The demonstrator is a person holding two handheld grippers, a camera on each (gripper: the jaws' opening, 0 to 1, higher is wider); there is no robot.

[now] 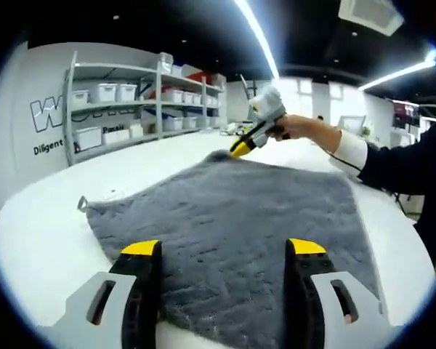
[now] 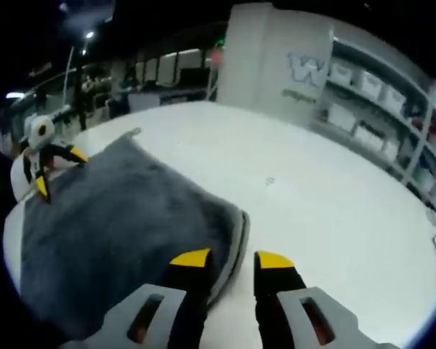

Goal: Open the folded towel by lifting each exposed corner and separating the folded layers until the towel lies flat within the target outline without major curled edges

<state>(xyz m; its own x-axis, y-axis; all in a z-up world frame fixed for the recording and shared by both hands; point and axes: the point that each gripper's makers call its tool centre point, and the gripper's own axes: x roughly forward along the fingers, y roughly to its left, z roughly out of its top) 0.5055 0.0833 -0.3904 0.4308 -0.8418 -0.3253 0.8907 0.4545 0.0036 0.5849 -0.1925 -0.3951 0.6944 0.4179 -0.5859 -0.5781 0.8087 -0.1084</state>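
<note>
Two grippers, left gripper (image 1: 224,251) spread over towel (image 1: 232,218), right gripper (image 2: 229,259) seemingly pinching its corner

I count one grey towel (image 1: 232,225) on one white table (image 1: 43,233), my two claws, one shelf rack (image 1: 131,102) carrying maybe a dozen white bins.

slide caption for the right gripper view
Right tool at a folded corner of the grey towel on the white table, jaws parted.
</note>
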